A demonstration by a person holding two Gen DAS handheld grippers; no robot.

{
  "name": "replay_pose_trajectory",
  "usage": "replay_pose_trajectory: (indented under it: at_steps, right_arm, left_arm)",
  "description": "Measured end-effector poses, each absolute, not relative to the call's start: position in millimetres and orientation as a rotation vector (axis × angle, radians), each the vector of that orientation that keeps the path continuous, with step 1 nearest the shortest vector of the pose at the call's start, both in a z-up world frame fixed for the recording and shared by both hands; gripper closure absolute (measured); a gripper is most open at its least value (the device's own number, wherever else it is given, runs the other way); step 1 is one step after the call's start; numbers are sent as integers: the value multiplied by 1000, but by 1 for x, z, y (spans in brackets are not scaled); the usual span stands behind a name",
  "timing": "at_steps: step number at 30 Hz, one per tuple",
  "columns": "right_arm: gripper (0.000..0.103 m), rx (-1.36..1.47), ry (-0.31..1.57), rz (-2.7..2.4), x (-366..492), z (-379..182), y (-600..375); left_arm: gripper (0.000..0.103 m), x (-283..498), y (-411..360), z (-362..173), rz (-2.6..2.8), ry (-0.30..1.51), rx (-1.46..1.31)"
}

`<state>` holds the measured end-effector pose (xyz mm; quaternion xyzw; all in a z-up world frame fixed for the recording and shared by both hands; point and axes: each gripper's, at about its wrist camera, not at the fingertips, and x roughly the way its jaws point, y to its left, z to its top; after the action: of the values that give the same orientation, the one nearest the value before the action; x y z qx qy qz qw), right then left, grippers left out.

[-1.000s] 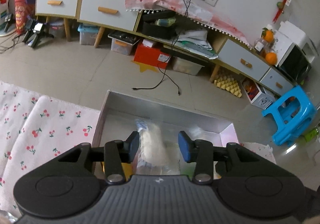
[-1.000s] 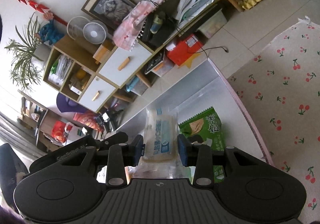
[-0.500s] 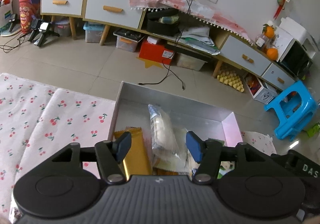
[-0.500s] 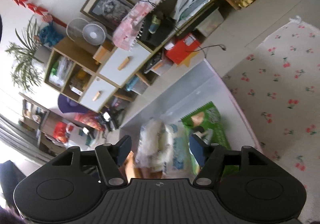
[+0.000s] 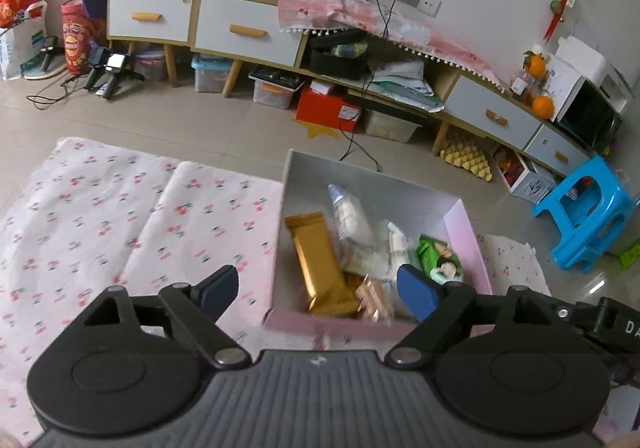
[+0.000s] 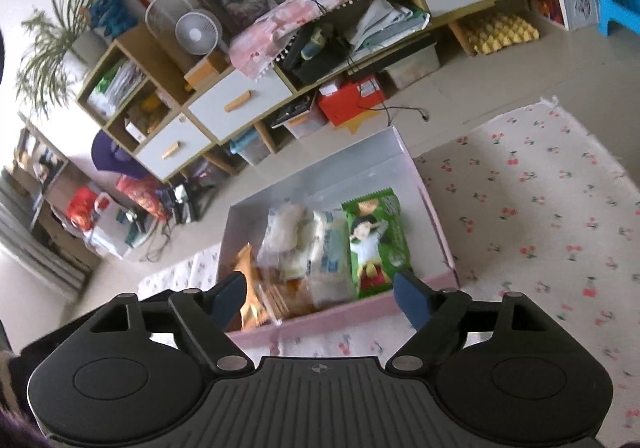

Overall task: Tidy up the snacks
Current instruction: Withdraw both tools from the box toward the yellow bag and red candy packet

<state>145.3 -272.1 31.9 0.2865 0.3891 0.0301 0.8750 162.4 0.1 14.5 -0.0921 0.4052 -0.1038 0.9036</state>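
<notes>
Both grippers are held wide apart and empty above the near rim of the box: the left gripper (image 5: 316, 288) is hung over the near-left corner, the right gripper (image 6: 318, 298) over the near wall. Nothing is pinched between either pair of blue pads.

Just beyond, the snacks are seen lying inside the pink-rimmed box (image 6: 332, 318), which is set on the cherry-print cloth (image 5: 120, 215). The gold bar (image 5: 318, 262) is laid along the left side, the clear bags (image 6: 288, 236) are piled in the middle, and the green packet (image 6: 376, 244) is rested flat against the right wall. Small orange packs at the near end are partly hidden.

No loose snack is seen on the cloth, so the step in hand is judged to be a tidy-up or a withdrawal. If the packets are to be straightened, one should be taken by a long edge with a light pinch, as the crinkly bags are likely to slip or crush.

Further off, the floor and cabinets are seen
</notes>
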Motion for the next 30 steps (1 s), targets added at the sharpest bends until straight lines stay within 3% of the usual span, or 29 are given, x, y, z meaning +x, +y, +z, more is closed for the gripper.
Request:
replay_pose_trajectory:
  at_steps: [12, 30]
  right_arm:
    - [15, 417, 839, 112, 95, 44, -248]
    - [15, 53, 898, 415, 24, 6, -229]
  left_arm:
    - [4, 114, 19, 12, -182, 869, -115]
    - [2, 51, 17, -40, -284, 898, 122]
